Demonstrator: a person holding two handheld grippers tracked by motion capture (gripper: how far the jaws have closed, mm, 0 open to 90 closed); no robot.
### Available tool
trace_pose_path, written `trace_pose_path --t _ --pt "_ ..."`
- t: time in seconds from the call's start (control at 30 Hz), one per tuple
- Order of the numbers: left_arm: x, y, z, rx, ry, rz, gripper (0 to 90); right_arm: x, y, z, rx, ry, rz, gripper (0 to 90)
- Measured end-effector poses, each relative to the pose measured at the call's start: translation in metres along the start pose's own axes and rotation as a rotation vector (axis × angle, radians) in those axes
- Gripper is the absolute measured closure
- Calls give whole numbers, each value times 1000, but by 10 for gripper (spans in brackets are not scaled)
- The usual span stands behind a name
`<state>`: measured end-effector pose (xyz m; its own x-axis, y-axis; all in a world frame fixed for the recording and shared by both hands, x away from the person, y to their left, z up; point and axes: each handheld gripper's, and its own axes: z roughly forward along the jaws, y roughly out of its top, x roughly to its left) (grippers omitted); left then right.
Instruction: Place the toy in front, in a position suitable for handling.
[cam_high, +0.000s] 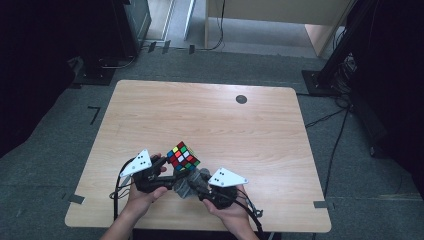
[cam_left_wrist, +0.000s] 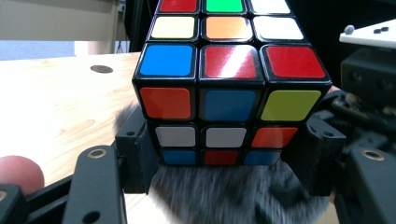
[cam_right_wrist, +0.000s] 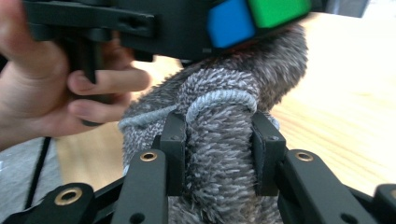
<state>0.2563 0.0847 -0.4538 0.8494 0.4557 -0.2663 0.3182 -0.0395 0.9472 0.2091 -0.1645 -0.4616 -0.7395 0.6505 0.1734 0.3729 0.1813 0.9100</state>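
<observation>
- One table (cam_high: 210, 115), pale wood, largest item; a small dark disc (cam_high: 241, 99) sits toward its far right; the work is at its near edge, about the middle.
- One floor (cam_high: 60, 150), grey carpet, around the table; dark stands and cables lie at the far right.
- Two hands at the near edge: left hand (cam_high: 145, 192) and right hand (cam_high: 227, 207), each on a gripper handle.
- One left gripper (cam_high: 167, 172), near centre-left, grey three-cornered plate on top. Its jaws are closed to the width of the cube and press on the cube's two sides low down, as the left gripper view shows (cam_left_wrist: 224, 154).
- One right gripper (cam_high: 192, 184), near centre-right, plate on top. Its jaws are drawn in tight on a fold of cloth, one on each side of it (cam_right_wrist: 219, 154).
- One cloth (cam_right_wrist: 219, 140), grey and fluffy, bunched between the two grippers, lying directly under the cube and touching its underside (cam_left_wrist: 219, 191).
- One cube (cam_high: 182, 156), multicoloured with black edges, tilted, raised off the table, just far of the grippers; in the left gripper view (cam_left_wrist: 229, 74) its near top row reads blue, red, red.
</observation>
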Motion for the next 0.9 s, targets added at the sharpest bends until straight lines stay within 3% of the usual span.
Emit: trace_pose_path --t 0.03,0.07,0.1,0.17,0.3,0.37,0.4,0.53,0.57,0.6,0.67,0.8,0.9 --pt "0 0 -1 -5 0 -2 348 -8 3 -7 -48 -10 45 649" --pt "0 0 -1 -6 -1 -2 348 -8 3 -7 -48 -10 45 649" --pt "0 1 0 -9 -6 -5 348 -14 5 -13 -98 -35 87 650" --pt "-1 0 1 -7 -10 -6 349 -13 5 -15 -115 -41 85 650" --pt "-3 0 3 0 -17 -9 348 -4 3 -8 -82 -23 42 650" --pt "-3 0 4 4 -14 -2 348 2 0 -1 -45 7 18 649" --pt "-4 0 4 7 -10 1 348 7 -3 6 1 44 -5 646" --pt "-2 0 3 7 -5 -2 348 4 -3 7 30 10 -16 645" --pt "-2 0 2 5 -3 -3 348 -1 -2 4 17 -5 4 646" --pt "-1 0 1 0 -2 -5 348 -11 1 -5 -31 -49 45 648" --pt "0 0 1 -1 -5 -8 348 -17 4 -14 -96 -64 83 650" --pt "-1 -1 3 0 -15 -14 348 -13 5 -15 -112 -46 61 651" --pt "-3 -1 5 4 -21 -15 348 0 -1 0 -41 40 5 649"
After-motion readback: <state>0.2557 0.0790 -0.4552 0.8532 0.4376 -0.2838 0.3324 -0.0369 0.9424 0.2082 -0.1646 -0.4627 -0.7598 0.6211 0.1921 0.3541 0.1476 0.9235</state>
